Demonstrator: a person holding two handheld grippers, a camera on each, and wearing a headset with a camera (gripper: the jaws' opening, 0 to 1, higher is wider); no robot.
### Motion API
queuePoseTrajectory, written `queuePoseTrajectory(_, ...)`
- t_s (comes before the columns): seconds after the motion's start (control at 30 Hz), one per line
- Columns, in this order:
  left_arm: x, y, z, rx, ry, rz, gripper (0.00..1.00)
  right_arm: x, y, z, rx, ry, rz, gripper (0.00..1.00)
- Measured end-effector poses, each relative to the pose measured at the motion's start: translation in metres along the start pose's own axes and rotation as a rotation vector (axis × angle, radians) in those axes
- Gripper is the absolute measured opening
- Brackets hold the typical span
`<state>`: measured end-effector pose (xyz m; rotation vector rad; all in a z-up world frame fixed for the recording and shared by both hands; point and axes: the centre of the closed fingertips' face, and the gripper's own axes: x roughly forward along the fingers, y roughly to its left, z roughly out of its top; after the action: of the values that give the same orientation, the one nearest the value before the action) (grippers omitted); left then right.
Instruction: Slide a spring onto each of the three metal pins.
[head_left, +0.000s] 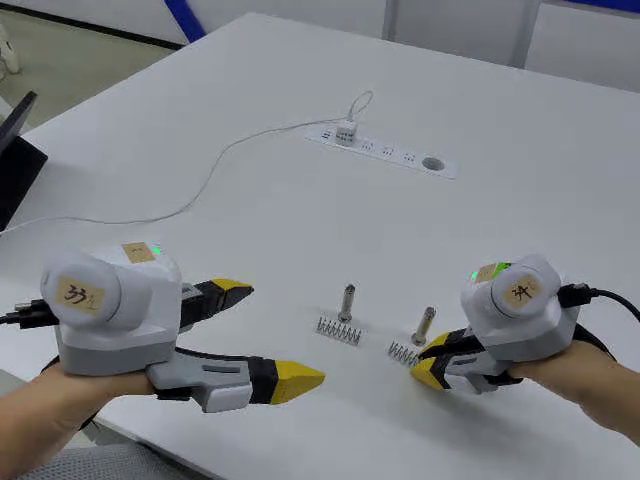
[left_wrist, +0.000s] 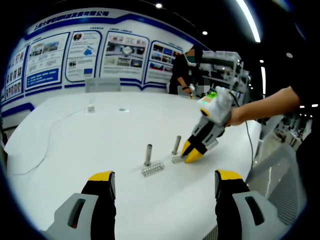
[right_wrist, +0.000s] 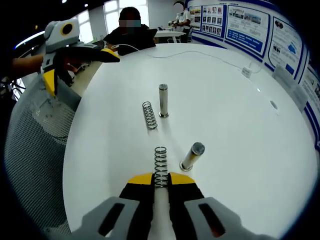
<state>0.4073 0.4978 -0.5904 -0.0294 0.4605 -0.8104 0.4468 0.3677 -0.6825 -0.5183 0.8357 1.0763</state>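
My left gripper (head_left: 283, 333), its paper tag (head_left: 79, 294) handwritten with digits I can't read surely, hovers with jaws wide apart, empty. A coiled wire left spring (head_left: 338, 330) lies flat beside the upright metal left pin (head_left: 346, 302). The right spring (head_left: 403, 353) lies flat beside the right pin (head_left: 424, 325), its axis along my right gripper (head_left: 432, 362), whose jaws pinch its near end

The head view looks down on the table (head_left: 280, 200) from its near edge. Both gripper views skim low across it from opposite sides, the right closest; all share the two pins (head_left: 346, 302).
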Motion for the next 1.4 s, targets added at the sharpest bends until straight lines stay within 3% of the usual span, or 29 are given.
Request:
queuePoseTrajectory(0.17,0.000,-0.001,-0.001,0.006,0.008,-0.003,0.83,0.000,-0.001,0.000,0.031,-0.001,-0.013,0.11)
queuePoseTrajectory(0.37,0.000,-0.002,-0.004,0.013,0.026,-0.004,0.82,-0.004,-0.001,-0.002,0.005,0.015,-0.024,0.11)
queuePoseTrajectory(0.6,0.001,-0.004,-0.006,0.039,0.042,-0.006,0.81,-0.023,0.002,0.002,-0.047,0.000,-0.033,0.11)
queuePoseTrajectory(0.8,0.001,-0.005,-0.002,0.036,0.023,-0.013,0.81,-0.050,0.005,0.011,-0.056,-0.038,-0.040,0.11)
queuePoseTrajectory(0.93,0.000,-0.009,0.003,0.040,0.012,-0.022,0.80,-0.067,0.008,0.020,-0.085,-0.059,-0.046,0.11)
queuePoseTrajectory(1.1,0.004,-0.018,0.014,0.063,0.000,-0.053,0.79,-0.075,0.012,0.024,-0.105,-0.069,-0.051,0.11)
queuePoseTrajectory(1.3,0.011,-0.035,0.031,0.123,-0.007,-0.113,0.77,-0.086,0.019,0.035,-0.112,-0.103,-0.051,0.11)
queuePoseTrajectory(1.4,0.015,-0.040,0.038,0.173,-0.002,-0.122,0.73,-0.091,0.022,0.037,-0.184,-0.082,-0.068,0.11)
